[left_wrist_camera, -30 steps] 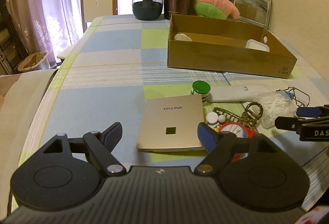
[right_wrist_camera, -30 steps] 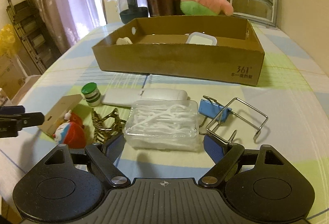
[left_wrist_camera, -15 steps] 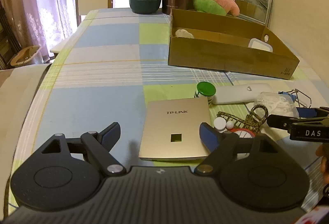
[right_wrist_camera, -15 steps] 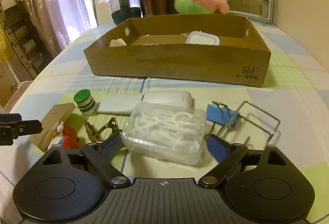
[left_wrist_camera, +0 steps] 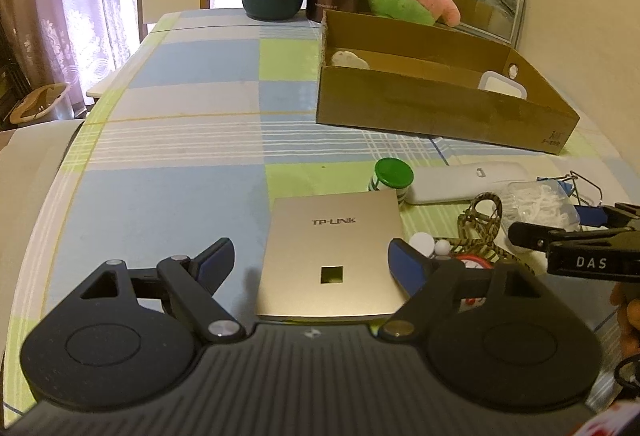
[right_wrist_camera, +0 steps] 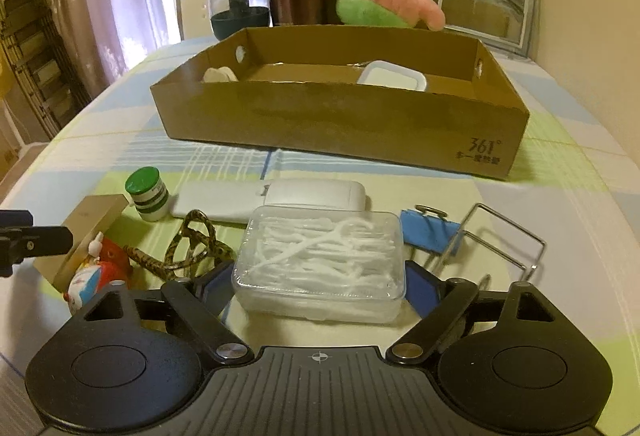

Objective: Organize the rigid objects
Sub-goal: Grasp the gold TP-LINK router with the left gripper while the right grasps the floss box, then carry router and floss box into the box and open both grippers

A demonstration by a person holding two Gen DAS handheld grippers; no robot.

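Note:
A gold TP-LINK device [left_wrist_camera: 332, 248] lies flat on the checked tablecloth. My left gripper [left_wrist_camera: 310, 262] hovers over its near end, open; the right pad is close to its edge and the left pad stands apart. My right gripper [right_wrist_camera: 318, 280] has a clear plastic box of floss picks [right_wrist_camera: 320, 256] between its jaws, which are closing; both blue pads meet the box's sides. The cardboard box [right_wrist_camera: 340, 116] stands behind and holds a white lidded container [right_wrist_camera: 392, 78] and a pale round item [right_wrist_camera: 218, 74].
Loose on the table: a green-capped bottle [right_wrist_camera: 146, 194], a white case [right_wrist_camera: 316, 192], a patterned cord [right_wrist_camera: 188, 248], a red and blue toy [right_wrist_camera: 96, 272], a blue binder clip [right_wrist_camera: 430, 232] and a wire rack [right_wrist_camera: 500, 244]. Jars, a plush star and a picture frame stand at the back.
My right gripper moved forward until the clear box sat between its jaws, which widened and then narrowed onto it. My left gripper edged forward over the gold device.

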